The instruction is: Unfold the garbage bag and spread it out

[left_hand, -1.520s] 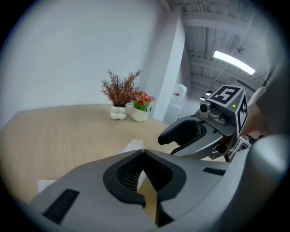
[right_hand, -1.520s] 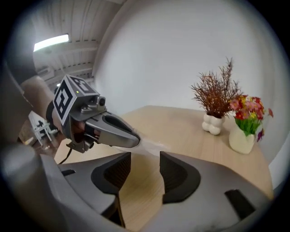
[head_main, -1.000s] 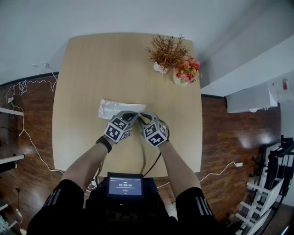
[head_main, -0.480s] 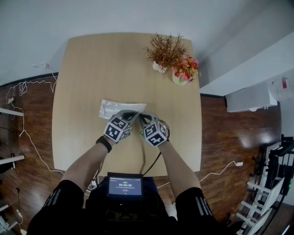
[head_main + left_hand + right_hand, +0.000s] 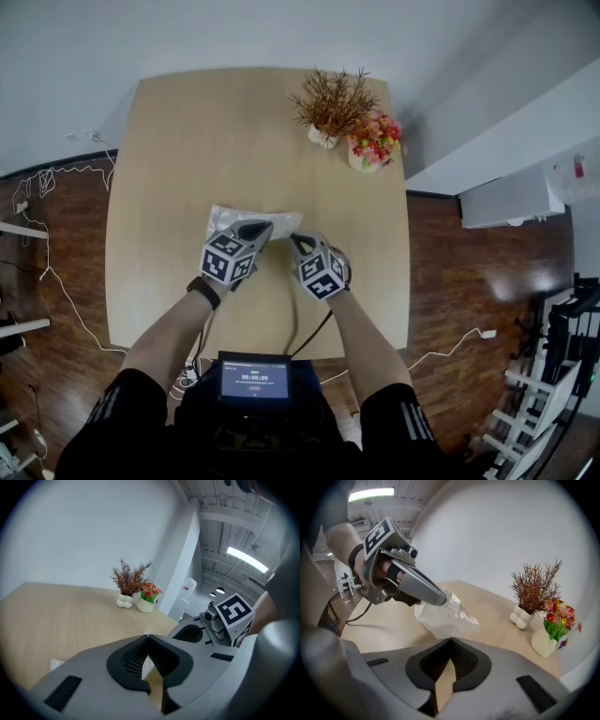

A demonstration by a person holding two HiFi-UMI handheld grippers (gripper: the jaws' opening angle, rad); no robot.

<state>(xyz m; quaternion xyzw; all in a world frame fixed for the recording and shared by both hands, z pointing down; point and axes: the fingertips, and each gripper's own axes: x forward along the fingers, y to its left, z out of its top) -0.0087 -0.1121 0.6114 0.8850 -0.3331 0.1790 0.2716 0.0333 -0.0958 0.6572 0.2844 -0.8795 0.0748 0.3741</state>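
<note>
Starting the unfold: my left tongs (image 5: 256, 228) clamp the bag (image 5: 281, 220), raised off the surface (image 5: 187, 141) at its middle; right tongs (image 5: 298, 240) seem pinched on the bag's near edge. Next, draw them apart gently.

A pale wood table (image 5: 169, 187) stands before a plain white wall (image 5: 234, 33). Near the table's far right corner sits a white vase (image 5: 326, 139) of brown dried twigs. Just beside it, closer to the right edge, is a pot (image 5: 361, 161) of red and pink flowers. The floor (image 5: 56, 309) is dark, glossy wood boards, and white cables (image 5: 47, 178) trail across it left of the table. A white cabinet (image 5: 511, 202) stands to the right, with a metal rack (image 5: 553, 394) nearer the lower right. A strip light (image 5: 370, 494) glows on the ceiling (image 5: 220, 531).
</note>
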